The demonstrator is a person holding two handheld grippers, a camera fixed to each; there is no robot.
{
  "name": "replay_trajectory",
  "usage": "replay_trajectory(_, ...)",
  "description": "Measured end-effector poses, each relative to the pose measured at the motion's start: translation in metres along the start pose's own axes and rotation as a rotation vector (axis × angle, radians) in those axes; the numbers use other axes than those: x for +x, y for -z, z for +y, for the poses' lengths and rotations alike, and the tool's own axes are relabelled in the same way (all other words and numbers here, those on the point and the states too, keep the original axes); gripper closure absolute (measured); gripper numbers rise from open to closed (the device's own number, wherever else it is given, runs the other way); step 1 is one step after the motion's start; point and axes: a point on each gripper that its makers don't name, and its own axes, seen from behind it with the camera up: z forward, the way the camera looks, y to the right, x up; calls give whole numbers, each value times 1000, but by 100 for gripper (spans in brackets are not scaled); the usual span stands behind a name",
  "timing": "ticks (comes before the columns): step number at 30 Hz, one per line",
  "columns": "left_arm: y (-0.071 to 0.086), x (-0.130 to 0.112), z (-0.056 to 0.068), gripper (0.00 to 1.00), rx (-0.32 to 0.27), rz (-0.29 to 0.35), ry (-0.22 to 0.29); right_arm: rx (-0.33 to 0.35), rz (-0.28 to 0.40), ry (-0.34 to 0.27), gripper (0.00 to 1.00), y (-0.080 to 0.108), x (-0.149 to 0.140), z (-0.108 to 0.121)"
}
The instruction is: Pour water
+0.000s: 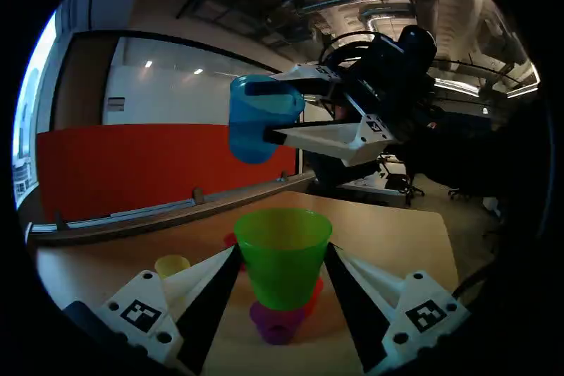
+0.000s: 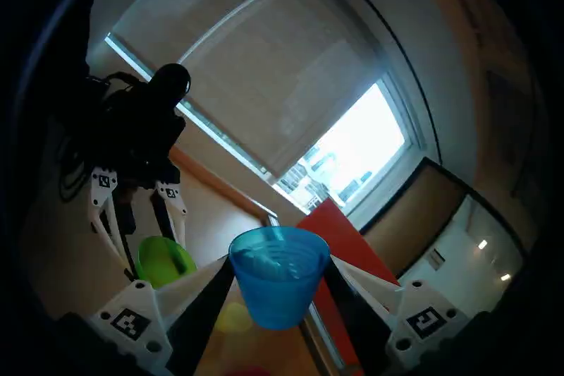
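Green plastic cup sits clamped between both fingers of the left gripper, held over a wooden table. Below it a purple cup and a red cup are partly hidden; the red one is mostly covered, shape unclear. A small yellow cup stands on the table near one finger. The right gripper is up in the air farther off, fingers pressed on the blue cup from both sides. In the right gripper view the blue cup's inside looks rippled, prob. water, but the level is hard to make out. Behind the right gripper is only a dark mass, w/o detail.
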Motion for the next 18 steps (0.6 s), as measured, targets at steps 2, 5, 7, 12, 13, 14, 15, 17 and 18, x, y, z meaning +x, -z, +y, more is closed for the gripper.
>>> replay_trajectory(2, -1, 0, 1, 17, -4, 1, 1, 3, -3, 10, 10, 0, 0, -1)
replay_trajectory(5, -1, -1, 3, 17, -6, 1, 1, 3, -5, 28, 10, -1, 0, -1)
replay_trajectory(7, -2, -1, 3, 17, -7, 1, 0, 3, -7, 40, 10, -1, 0, -1)
replay_trajectory(12, -2, 0, 3, 17, -8, 3, -2, 4, -14, 75, 10, -2, 1, 0)
replay_trajectory(13, -2, 0, 3, 17, -8, 4, -2, 4, -16, 82, 10, -2, 1, 0)
replay_trajectory(14, -2, 1, 3, 17, -7, 6, -3, 5, -18, 89, 10, -2, 1, 0)
replay_trajectory(15, -2, 1, 3, 17, -7, 7, -3, 6, -19, 95, 10, -2, 1, 0)
replay_trajectory(17, -2, 3, 2, 17, -7, 9, -1, 7, -20, 105, 10, -3, 1, 1)
replay_trajectory(18, -2, 3, 3, 16, -7, 10, -1, 7, -21, 110, 10, -3, 2, 1)
